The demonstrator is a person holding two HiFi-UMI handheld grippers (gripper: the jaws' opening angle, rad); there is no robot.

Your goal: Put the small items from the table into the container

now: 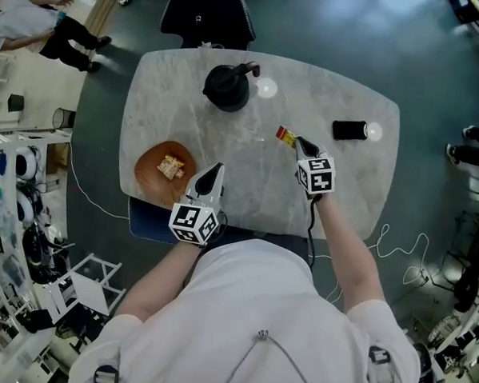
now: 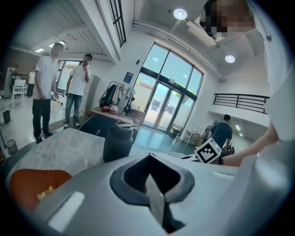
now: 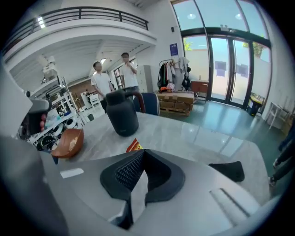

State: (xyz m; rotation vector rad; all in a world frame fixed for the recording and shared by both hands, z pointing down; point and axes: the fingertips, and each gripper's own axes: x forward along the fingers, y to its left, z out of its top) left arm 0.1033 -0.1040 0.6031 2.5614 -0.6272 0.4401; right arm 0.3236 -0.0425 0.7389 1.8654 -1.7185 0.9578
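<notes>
Right of bench (image 1: 247, 191) centre | right gripper (image 1: 297, 142) fingers pinched narrow on red-yellow packet (image 1: 284, 135) | orange bowl (image 1: 145, 159) lies at 8 o'clock from packet, nearer left gripper (image 1: 216, 170) | left fingers together, holding nothing.

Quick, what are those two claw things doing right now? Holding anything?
Left gripper: closed, nothing between its jaws.
Right gripper: closed on a small red and yellow packet.
</notes>
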